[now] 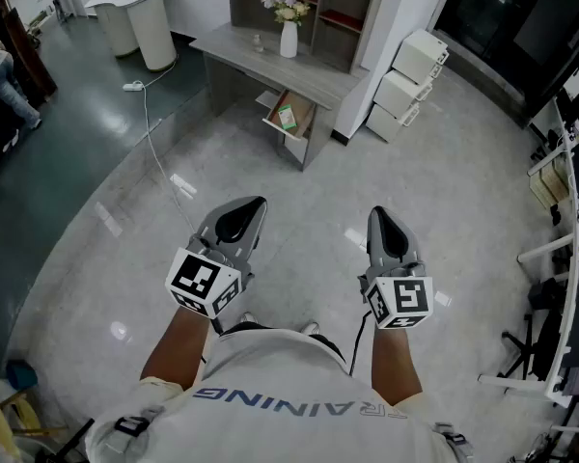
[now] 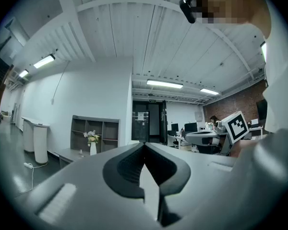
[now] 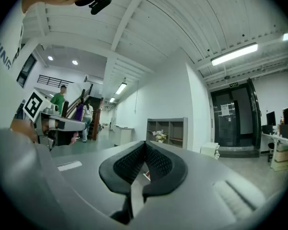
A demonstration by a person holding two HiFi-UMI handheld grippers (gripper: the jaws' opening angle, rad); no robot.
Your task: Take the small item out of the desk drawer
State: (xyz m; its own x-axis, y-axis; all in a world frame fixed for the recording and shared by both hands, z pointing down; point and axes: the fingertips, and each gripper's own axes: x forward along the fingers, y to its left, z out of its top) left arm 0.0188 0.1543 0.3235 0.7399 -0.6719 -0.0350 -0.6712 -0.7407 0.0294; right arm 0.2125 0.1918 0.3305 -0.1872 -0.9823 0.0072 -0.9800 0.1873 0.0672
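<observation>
A grey desk [image 1: 270, 61] stands far ahead against the wall, with a white vase of flowers [image 1: 289, 29] on top. Its drawer [image 1: 291, 119] hangs open and a small green item [image 1: 287, 117] lies inside. Both grippers are held low in front of the person, well short of the desk. My left gripper [image 1: 259, 204] is shut with nothing between its jaws, and my right gripper [image 1: 377, 212] is shut and empty too. In the left gripper view the desk [image 2: 69, 153] and vase [image 2: 92, 146] show at the left, past the closed left gripper [image 2: 144, 143]. The closed right gripper [image 3: 145, 143] points toward the shelf.
A white drawer cabinet [image 1: 408, 85] stands right of the desk. A wooden shelf unit [image 1: 309, 8] sits behind it. A white cable [image 1: 152, 133] runs across the floor at left. Office desks and chairs [image 1: 560, 258] line the right side. A white counter [image 1: 135, 13] stands far left.
</observation>
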